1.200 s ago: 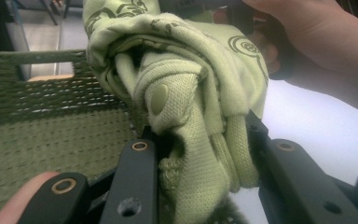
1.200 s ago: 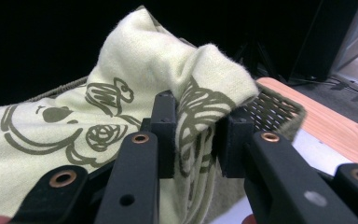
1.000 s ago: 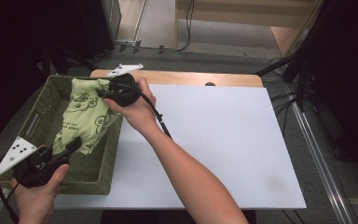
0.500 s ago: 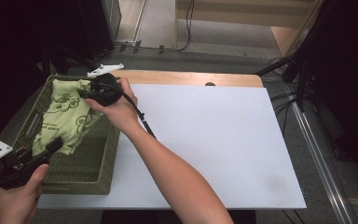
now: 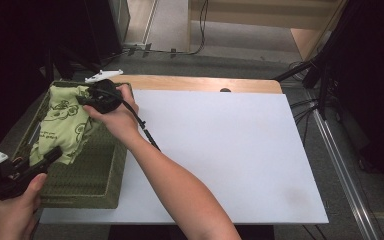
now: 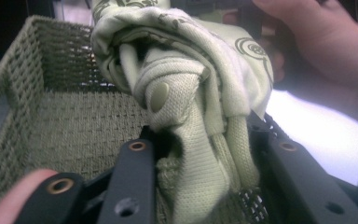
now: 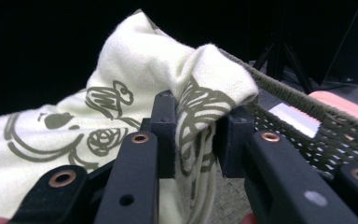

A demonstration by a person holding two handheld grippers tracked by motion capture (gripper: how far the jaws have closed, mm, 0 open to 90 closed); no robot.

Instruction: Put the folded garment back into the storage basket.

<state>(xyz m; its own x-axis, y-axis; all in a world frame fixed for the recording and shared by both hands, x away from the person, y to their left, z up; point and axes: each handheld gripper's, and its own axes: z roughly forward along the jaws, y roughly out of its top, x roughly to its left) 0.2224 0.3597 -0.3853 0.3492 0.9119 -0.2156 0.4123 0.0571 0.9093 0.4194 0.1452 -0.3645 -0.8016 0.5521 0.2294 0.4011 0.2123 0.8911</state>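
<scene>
Gripping the green printed garment (image 5: 65, 122) in both the left gripper (image 5: 55, 152) and right gripper (image 5: 82, 100) over the woven basket (image 5: 87, 182) at nine o'clock, we risk snagging its rim.

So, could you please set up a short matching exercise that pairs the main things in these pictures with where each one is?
Things:
1. pale green printed cotton garment
2. olive woven rectangular basket
3. white flat board
4. left gripper

Places:
A. covering the tabletop
B. at the table's left edge
C. at the garment's near end
D. inside the basket

Pairs: 1-D, 2-B, 3-A, 4-C
</scene>
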